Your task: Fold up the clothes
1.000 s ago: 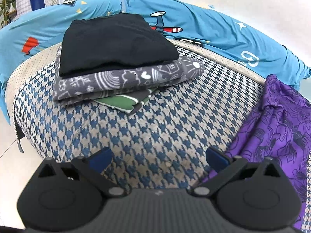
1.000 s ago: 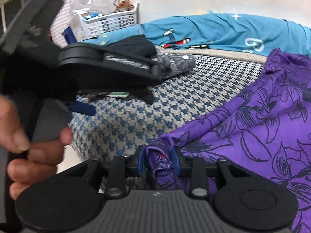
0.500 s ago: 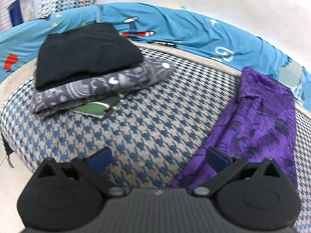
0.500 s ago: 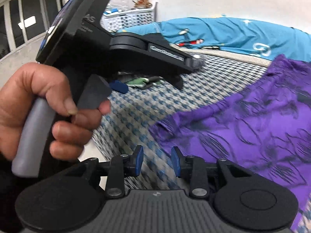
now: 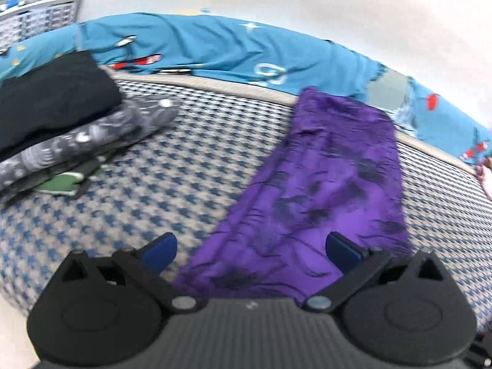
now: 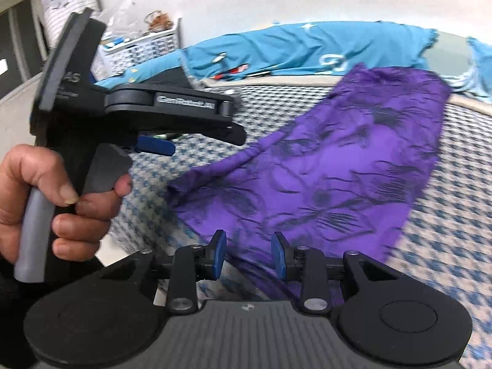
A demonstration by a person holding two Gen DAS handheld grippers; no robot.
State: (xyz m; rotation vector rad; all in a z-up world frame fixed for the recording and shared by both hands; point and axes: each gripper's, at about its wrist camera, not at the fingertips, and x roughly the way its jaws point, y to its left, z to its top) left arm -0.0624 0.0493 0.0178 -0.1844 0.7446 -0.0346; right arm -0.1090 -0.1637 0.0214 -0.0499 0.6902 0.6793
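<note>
Both my grippers, left [image 5: 250, 250] and right [image 6: 248, 253], fingers apart above purple garment [image 5: 332, 184]. Risk: pinching one layer, skewing fold.

A: Where could a gripper pass?

B: Over the bare houndstooth cover [image 5: 172, 166], in the wide lane between the stack of folded clothes [image 5: 61, 129] and the purple garment [image 5: 332, 184]

A: What blocks the way?

B: The stack at the far left, and the rumpled blue sheet [image 5: 221, 49] along the far edge. In the right wrist view the left gripper [image 6: 160, 146] and hand [image 6: 58, 196] fill the left side, over the cover's near edge
</note>
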